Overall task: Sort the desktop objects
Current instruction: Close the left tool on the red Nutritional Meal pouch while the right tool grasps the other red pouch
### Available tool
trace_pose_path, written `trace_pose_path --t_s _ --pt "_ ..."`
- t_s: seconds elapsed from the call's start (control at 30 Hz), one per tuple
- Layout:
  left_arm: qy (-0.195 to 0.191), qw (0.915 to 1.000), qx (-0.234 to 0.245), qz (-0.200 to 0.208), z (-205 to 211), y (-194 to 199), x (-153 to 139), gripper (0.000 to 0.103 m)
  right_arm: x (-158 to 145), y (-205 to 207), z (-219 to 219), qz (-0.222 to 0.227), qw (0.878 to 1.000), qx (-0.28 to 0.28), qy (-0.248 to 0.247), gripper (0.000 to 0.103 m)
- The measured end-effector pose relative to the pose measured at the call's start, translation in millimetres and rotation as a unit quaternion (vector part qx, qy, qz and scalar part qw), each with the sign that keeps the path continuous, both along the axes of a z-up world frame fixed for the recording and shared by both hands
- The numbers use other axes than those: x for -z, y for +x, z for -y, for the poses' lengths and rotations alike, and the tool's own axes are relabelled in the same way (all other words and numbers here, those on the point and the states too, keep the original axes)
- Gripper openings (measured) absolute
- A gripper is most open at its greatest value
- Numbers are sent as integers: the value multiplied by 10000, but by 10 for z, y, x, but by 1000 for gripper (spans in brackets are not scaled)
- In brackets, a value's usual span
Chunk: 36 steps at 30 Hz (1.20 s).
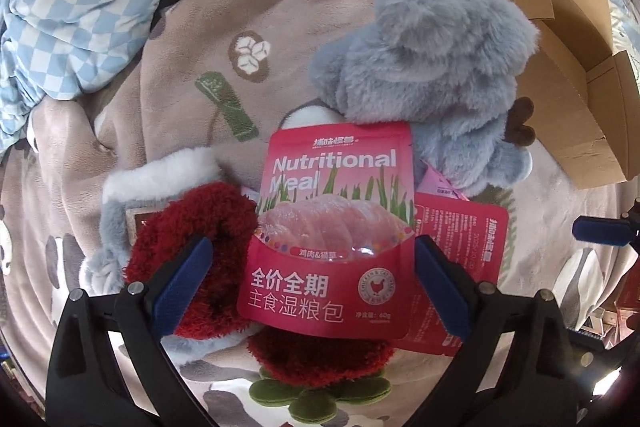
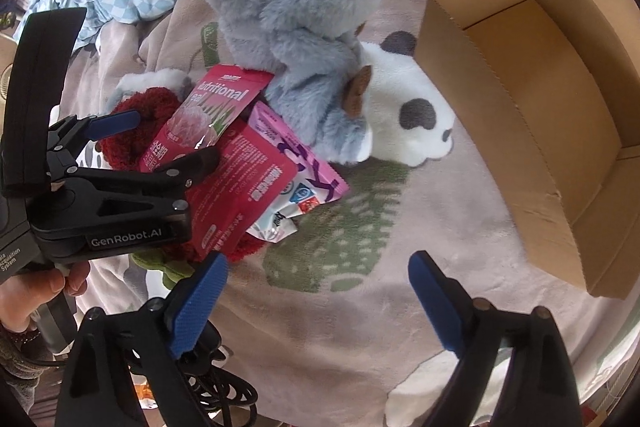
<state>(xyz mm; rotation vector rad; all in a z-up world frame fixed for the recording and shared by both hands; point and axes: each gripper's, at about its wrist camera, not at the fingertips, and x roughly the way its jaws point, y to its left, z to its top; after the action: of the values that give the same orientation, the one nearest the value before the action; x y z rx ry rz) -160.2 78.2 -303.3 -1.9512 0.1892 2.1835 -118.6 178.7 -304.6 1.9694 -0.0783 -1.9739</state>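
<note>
Pouch (image 1: 332, 227) between spread jaws of left gripper (image 1: 312, 287), untouched.

Home bedroom, prob. a bed w/ pet owner's stuff: soft printed fleece blanket (image 1: 168, 131) as the work surface, rumpled blue-checked duvet (image 1: 68, 7) at the far left, grey plush toy (image 2: 288, 39), cat wet-food pouch (image 1: 328, 235), open cardboard box (image 2: 532, 115) on the bedding.
</note>
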Motion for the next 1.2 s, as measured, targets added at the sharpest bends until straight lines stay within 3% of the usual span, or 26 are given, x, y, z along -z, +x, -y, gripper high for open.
trace_pose_path --t_s 0.1,0.17,0.27,0.37,0.4,0.47,0.63,0.77,0.83,1.03,1.07,1.1,1.2 --pt "0 9998 176 12 28 -25 -18 95 26 -5 49 22 9999 4 -159 90" --pt "214 9991 350 125 43 -37 -28 83 51 -6 85 50 9996 15 -289 89" --pt "374 9985 361 190 55 -30 -55 72 100 -13 147 129 9988 53 -476 88" --pt "425 9971 597 226 40 -22 -78 65 175 -25 192 273 9972 165 -681 83" --pt "476 9931 1038 270 37 -25 -83 64 200 -28 208 305 9969 175 -708 81" --pt "556 9919 1090 340 35 -28 -83 58 242 -33 232 356 9959 178 -808 78" --pt "636 9913 1105 338 47 -36 -93 57 357 -53 269 616 9894 251 -1289 63" --pt "617 9905 1198 275 52 -54 -121 57 387 -73 293 616 9869 308 -1456 44" --pt "609 9901 1236 263 56 -59 -125 57 374 -81 317 559 9867 246 -1507 26" --pt "778 9898 1138 367 184 -127 -159 57 258 -78 335 357 9881 202 -1483 12" --pt "824 9885 1207 401 201 -132 -160 57 244 -79 315 343 9875 243 -1517 11" --pt "865 9825 1593 432 226 -128 -162 56 227 -79 303 324 9872 271 -1538 10" --pt "867 9800 1722 496 248 -141 -147 53 197 -86 312 292 9868 316 -1564 9"
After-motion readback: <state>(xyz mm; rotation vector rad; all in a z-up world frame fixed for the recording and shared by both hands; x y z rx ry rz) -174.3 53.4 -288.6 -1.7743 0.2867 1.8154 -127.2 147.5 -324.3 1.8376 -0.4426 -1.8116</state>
